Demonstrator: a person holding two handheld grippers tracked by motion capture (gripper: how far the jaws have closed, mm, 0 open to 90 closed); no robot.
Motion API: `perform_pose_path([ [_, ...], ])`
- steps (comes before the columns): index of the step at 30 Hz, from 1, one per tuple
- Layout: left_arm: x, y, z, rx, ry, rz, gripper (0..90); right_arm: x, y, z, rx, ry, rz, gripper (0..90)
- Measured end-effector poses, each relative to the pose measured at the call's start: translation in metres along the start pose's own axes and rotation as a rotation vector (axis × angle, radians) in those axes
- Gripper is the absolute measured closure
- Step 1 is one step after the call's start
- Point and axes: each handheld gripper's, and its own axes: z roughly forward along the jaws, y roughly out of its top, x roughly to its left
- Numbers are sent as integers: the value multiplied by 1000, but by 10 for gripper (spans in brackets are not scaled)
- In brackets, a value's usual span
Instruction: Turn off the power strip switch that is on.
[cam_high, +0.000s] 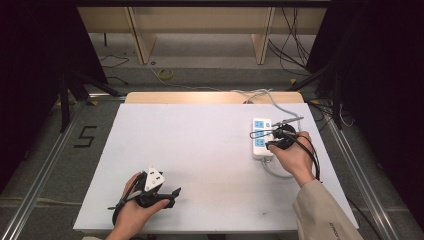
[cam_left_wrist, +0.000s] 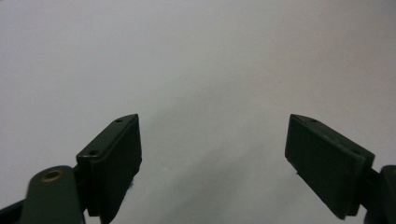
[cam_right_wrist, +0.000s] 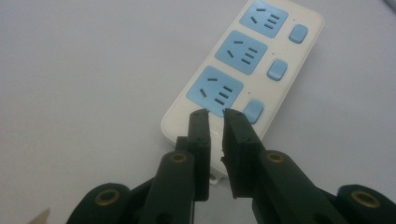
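White surface bearing, toward its right far side, a white three-outlet power strip with blue socket faces, a blue switch beside each socket, and a grey cord running off the far edge. Right claw, jaws nearly closed with nothing between them, poised over the strip's near end; left claw, jaws wide apart and empty, near the surface's front-left edge, well apart from the strip.

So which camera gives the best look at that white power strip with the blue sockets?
The right gripper view: the power strip is close, showing three blue sockets and their switches, just past the nearly closed right tongs. The high view shows it small, partly behind the hand. The left gripper view faces bare table.
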Motion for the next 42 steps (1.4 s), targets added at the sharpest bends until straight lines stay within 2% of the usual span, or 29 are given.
perform_pose_path([
  [21,0,0,0,0,-1,1,185,8,-22,-10,-6,32,-11,763],
  [42,0,0,-1,0,1,-5,186,22,-42,-20,-34,59,-50,723],
])
